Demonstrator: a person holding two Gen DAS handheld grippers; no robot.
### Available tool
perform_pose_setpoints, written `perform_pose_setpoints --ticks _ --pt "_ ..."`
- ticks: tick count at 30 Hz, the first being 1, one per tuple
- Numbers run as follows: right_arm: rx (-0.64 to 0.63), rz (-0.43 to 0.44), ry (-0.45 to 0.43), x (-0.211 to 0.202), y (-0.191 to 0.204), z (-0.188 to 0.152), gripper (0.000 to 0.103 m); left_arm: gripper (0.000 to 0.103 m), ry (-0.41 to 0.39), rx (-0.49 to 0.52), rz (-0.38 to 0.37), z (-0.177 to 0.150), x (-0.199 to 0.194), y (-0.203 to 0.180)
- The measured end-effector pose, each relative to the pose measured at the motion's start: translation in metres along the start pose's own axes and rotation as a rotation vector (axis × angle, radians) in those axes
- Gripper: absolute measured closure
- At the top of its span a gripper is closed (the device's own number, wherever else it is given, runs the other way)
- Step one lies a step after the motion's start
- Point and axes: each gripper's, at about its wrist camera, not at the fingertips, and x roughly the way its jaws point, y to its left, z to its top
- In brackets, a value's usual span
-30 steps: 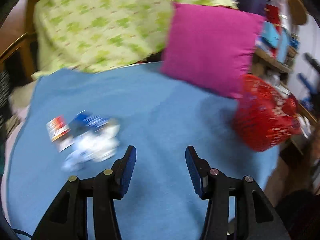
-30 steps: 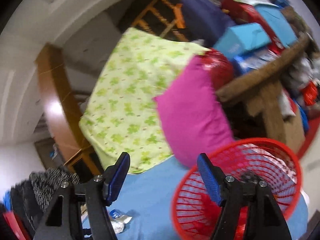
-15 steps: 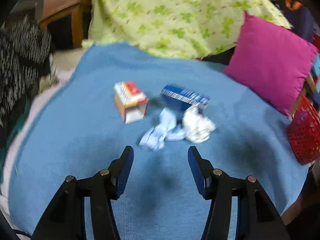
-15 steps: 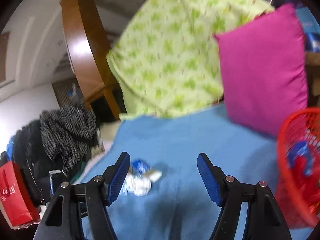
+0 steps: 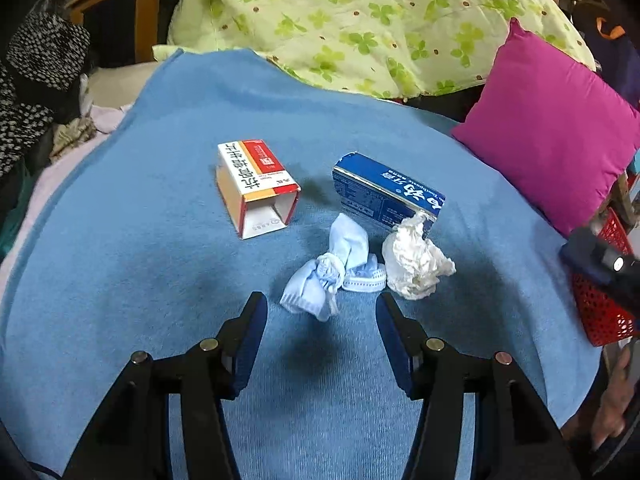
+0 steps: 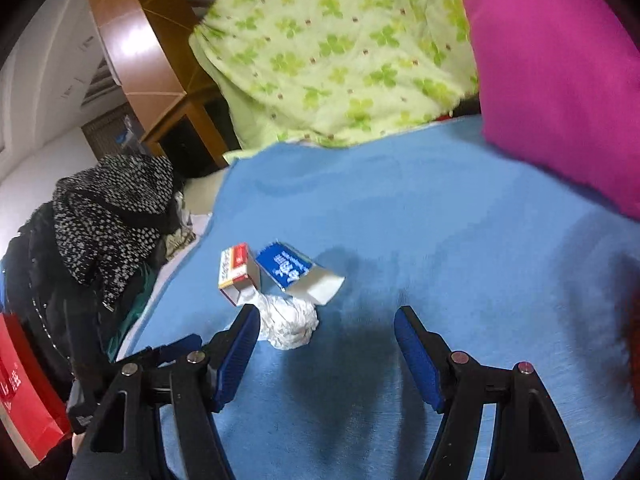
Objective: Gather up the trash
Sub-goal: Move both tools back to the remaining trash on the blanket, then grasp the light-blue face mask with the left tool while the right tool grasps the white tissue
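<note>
Trash lies on a blue blanket point(image 5: 120, 280): a red-and-white carton point(image 5: 256, 186), a blue toothpaste box point(image 5: 386, 192), a crumpled blue face mask point(image 5: 332, 270) and a crumpled white tissue point(image 5: 414, 264). My left gripper point(image 5: 320, 312) is open and empty, just short of the mask. My right gripper point(image 6: 326, 322) is open and empty above the blanket, right of the tissue point(image 6: 288, 320), with the carton point(image 6: 236, 266) and blue box point(image 6: 296, 272) beyond. A red mesh basket point(image 5: 600, 304) stands at the blanket's right edge.
A magenta pillow point(image 5: 556, 148) and a green clover-print quilt point(image 5: 360, 20) lie at the back. Dark speckled clothing point(image 6: 100, 216) is piled at the left. A red bag point(image 6: 20, 392) shows at the far left. The right gripper's body point(image 5: 596, 256) shows by the basket.
The left gripper swung left from the basket side and closed in on the trash pile. The right gripper swung left and down from the basket toward the blanket and trash.
</note>
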Motion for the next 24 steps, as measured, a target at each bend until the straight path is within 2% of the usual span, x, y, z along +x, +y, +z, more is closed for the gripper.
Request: perform_pose_setpoints --ticks 9,11,13,15,16,19,24 --pt "0.085 0.056 0.057 0.026 -0.002 -0.001 0.031 0.046 0.071 0.055 -0.071 0.017 0.038 -0.003" --pt "0.092 0.057 0.065 0.032 -0.002 -0.001 0.032 0.054 0.074 0.062 -0.091 0.019 0.041 -0.004" --pt "0.094 0.061 0.069 0.037 0.000 0.001 0.045 0.069 0.081 0.067 -0.099 0.018 0.043 -0.003" --pt "0.113 0.080 0.090 0.046 -0.001 0.001 0.055 0.077 0.093 0.079 -0.096 0.015 0.044 -0.002" --pt "0.127 0.091 0.101 0.050 -0.001 0.000 0.058 0.080 0.096 0.082 -0.100 0.014 0.044 -0.002" --pt "0.161 0.105 0.133 0.066 0.001 -0.001 0.059 0.083 0.083 0.091 -0.091 0.011 0.036 0.001" --pt "0.180 0.096 0.168 0.089 0.009 -0.002 0.057 0.084 0.088 0.051 -0.076 0.008 0.025 0.018"
